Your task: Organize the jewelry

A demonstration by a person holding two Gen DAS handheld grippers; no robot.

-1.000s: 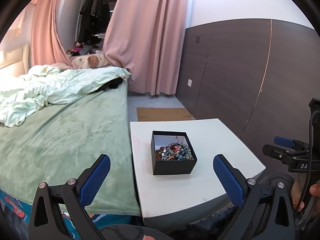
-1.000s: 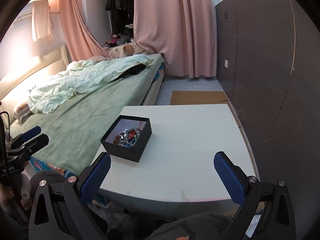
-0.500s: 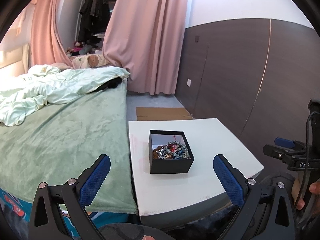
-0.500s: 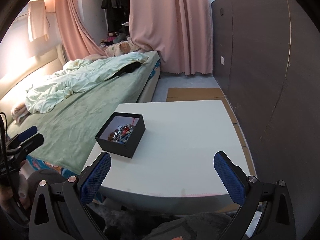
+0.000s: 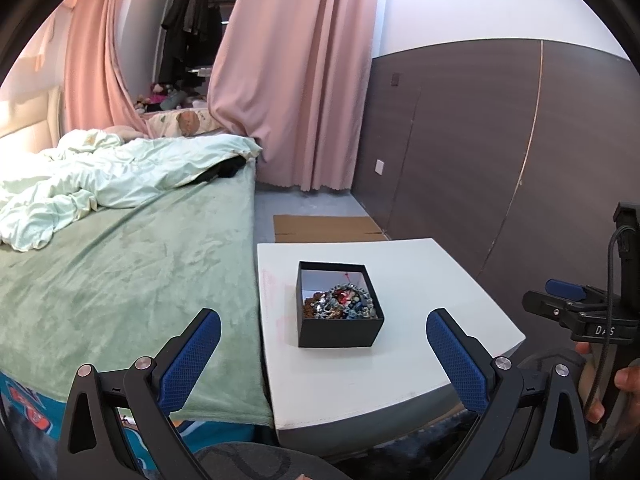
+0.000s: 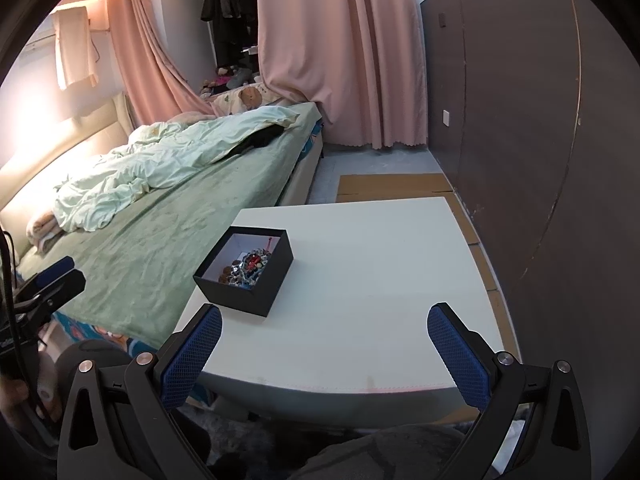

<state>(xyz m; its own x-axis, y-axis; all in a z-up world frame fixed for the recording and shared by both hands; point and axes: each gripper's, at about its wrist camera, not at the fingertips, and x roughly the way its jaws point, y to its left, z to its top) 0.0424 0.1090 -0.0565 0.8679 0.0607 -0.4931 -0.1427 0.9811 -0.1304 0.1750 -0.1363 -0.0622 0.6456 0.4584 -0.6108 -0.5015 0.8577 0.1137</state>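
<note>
A black open box (image 5: pixel 339 333) with a white inside stands on a white table (image 5: pixel 440 280). A tangled heap of beaded jewelry (image 5: pixel 340 307) lies in it. The box (image 6: pixel 256 294) and jewelry (image 6: pixel 249 266) also show in the right wrist view, at the table's (image 6: pixel 380 264) left side. My left gripper (image 5: pixel 323 344) is open and empty, in front of the box and short of it. My right gripper (image 6: pixel 325 340) is open and empty over the table's near edge, to the right of the box.
A bed with a green blanket (image 5: pixel 120 272) and a rumpled pale duvet (image 5: pixel 112 184) adjoins the table's left side. A dark panelled wall (image 6: pixel 540 140) runs along the right. Flat cardboard (image 5: pixel 324 227) lies on the floor beyond the table. Pink curtains (image 5: pixel 296 80) hang at the back.
Both grippers have shifted slightly relative to the table; in the right wrist view the box has moved up and left. Both stay open and empty.
</note>
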